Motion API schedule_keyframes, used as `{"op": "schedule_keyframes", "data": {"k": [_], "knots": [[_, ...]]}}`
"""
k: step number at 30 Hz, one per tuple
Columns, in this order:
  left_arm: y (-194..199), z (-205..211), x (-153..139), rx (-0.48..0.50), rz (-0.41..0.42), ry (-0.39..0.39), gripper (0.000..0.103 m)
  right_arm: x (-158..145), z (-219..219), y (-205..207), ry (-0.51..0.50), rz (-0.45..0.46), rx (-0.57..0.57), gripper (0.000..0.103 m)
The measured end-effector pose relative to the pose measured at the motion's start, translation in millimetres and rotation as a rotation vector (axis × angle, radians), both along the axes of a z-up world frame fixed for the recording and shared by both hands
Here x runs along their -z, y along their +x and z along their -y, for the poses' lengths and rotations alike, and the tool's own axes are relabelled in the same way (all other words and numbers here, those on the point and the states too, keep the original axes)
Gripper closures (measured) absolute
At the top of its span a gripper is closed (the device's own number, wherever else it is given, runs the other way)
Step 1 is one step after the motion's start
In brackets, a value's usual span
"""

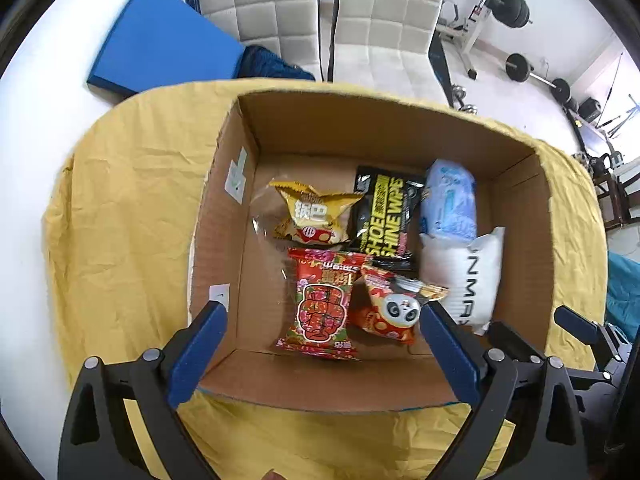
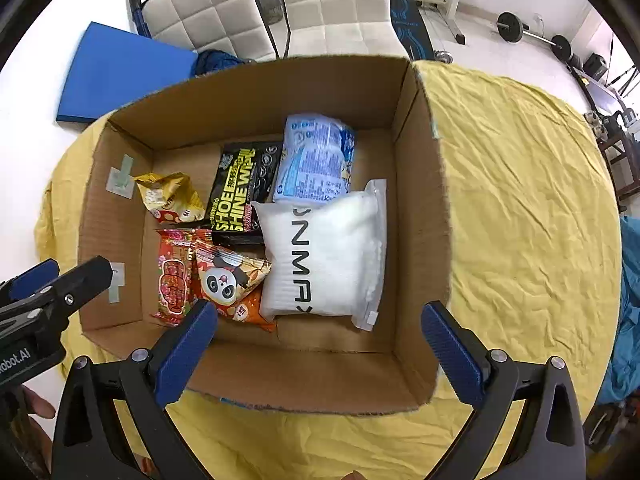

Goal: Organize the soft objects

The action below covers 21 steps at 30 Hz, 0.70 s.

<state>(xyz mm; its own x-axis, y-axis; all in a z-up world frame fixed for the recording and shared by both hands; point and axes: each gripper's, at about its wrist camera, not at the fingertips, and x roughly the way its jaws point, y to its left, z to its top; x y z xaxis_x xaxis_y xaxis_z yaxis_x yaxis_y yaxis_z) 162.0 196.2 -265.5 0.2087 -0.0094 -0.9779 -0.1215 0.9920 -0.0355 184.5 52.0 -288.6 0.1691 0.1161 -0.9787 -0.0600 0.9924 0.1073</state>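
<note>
While you held both tongs above the cardboard box, left tongs and right tongs gaped wide, holding nothing; six soft packets, including the white pouch, lay inside.

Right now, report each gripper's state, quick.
Left gripper: open, holding nothing, above the cardboard box.
Right gripper: open, holding nothing, above the same box.
</note>
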Motion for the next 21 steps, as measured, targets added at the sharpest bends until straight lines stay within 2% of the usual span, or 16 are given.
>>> {"op": "schedule_keyframes", "data": {"k": [7, 16, 21], "knots": [[-24.9, 8.8, -46.5, -0.009, 0.086, -0.002, 0.004, -50.5, 19.3, -22.8, 0.021, 0.071, 0.013, 0.000], [-72.8, 25.1, -130.8, 0.008, 0.218, 0.019, 0.004, -145.0, 50.8, -74.7, 0.053, 0.194, 0.021, 0.000], [-96.0, 33.4, -166.6, 0.023, 0.266, 0.018, 0.004, -190.6, 61.4, -103.7, 0.065, 0.239, 0.028, 0.000]]}}
